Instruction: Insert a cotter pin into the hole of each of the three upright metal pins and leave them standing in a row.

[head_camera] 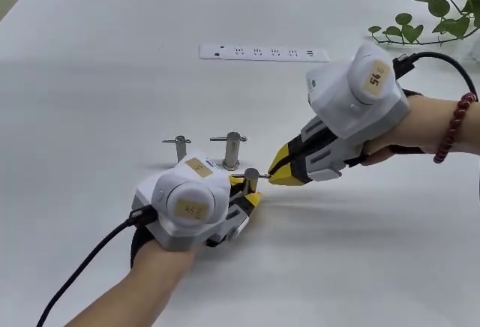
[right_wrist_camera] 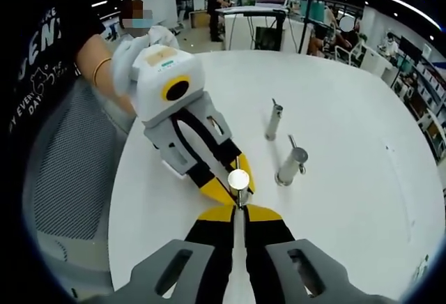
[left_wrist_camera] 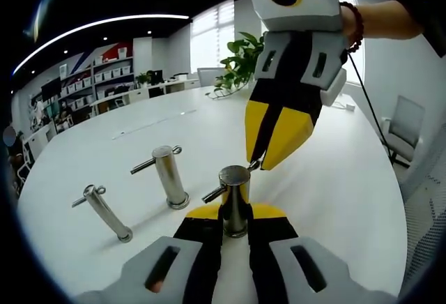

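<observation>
1. Left claw (left_wrist_camera: 235, 213): closed on nearest metal pin (left_wrist_camera: 234, 192), upright on desk (head_camera: 360, 252).
2. Right claw (right_wrist_camera: 240, 211): pinched shut on cotter pin (left_wrist_camera: 213, 194) lodged in that pin's hole.
3. Middle metal pin (head_camera: 232, 151), far metal pin (head_camera: 180, 148): upright alongside.

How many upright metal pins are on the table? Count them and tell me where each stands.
3. The far-left pin and the middle pin stand free side by side; the nearest pin, right of them in the head view, sits between the jaws of the left hand-held gripper. None seems hidden.

Yellow tips on left claw (head_camera: 251, 192), right claw (head_camera: 274, 177); white housings, black cables (head_camera: 82, 267); red bead bracelet (head_camera: 452, 128), right wrist.
</observation>
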Available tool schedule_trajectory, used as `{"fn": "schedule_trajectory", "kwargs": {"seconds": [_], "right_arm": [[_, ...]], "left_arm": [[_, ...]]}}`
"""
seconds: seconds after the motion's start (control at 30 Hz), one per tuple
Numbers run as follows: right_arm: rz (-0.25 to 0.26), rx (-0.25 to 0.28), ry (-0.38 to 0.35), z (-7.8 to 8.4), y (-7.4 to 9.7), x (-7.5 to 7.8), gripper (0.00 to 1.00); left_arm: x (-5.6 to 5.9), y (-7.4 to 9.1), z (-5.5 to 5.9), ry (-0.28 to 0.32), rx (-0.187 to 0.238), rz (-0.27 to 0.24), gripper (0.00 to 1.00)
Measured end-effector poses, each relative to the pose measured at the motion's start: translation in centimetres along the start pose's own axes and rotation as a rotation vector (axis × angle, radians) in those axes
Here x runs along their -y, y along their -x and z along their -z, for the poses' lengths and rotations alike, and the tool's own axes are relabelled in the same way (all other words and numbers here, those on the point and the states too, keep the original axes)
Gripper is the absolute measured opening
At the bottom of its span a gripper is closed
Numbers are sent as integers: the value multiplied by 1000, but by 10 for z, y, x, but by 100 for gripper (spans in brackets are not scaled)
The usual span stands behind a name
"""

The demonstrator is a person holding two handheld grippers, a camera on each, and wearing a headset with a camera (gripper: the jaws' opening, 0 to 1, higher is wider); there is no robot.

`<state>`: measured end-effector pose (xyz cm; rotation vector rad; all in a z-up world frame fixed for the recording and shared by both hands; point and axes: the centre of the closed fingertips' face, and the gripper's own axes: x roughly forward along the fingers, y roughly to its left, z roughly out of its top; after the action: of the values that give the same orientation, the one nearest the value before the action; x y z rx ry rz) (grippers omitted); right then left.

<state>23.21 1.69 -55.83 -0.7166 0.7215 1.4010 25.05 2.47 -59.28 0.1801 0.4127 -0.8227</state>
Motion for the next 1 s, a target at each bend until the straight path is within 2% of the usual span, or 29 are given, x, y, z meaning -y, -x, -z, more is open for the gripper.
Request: {"fn": "schedule_trajectory", "kwargs": {"seconds": [0.33,0.83,1.0], "right_arm": [[-1,-7,15,-5,-3,0,0],[-5,-35,96,-4,-9,5,0],[-5,-33,98,-5,-10,5,0]], "left_arm": [[0,0,0,5,-1,-4,10],[0,0,0,6,0,-17,10],[0,-1,0,4,-1,-20,10]]}}
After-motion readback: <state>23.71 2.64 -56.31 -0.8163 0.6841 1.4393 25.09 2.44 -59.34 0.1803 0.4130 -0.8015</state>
